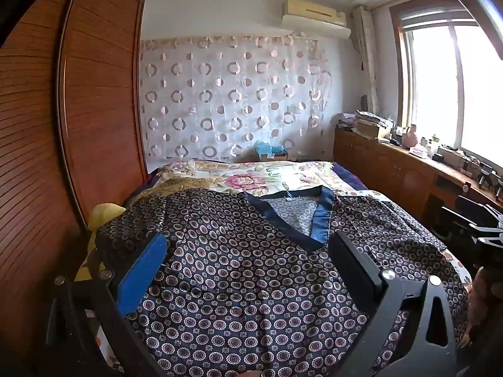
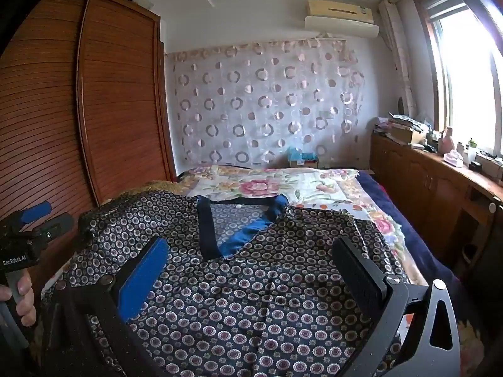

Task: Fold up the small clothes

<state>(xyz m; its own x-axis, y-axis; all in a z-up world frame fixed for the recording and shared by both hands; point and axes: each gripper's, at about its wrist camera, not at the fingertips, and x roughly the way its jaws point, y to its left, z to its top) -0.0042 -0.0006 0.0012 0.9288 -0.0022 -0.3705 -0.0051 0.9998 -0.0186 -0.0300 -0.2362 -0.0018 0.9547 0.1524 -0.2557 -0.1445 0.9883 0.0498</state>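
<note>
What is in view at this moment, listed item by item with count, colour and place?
shirt: one, dark navy with small ring print and a blue V collar, spread flat on the near part of the bed
bedspread: one, cream with pink flowers, beyond the shirt
wardrobe: one, brown wood, left of the bed
curtain: one, pale with circle pattern, on the far wall
air conditioner: one, cream, high on the far wall
cabinet: one, brown wood, under the window, cluttered on top
window: one, bright, on the right
left gripper: one, black with a blue pad, open above the shirt
right gripper: one, black with a blue pad, open above the shirt
hand: one, on the left gripper's handle
</note>
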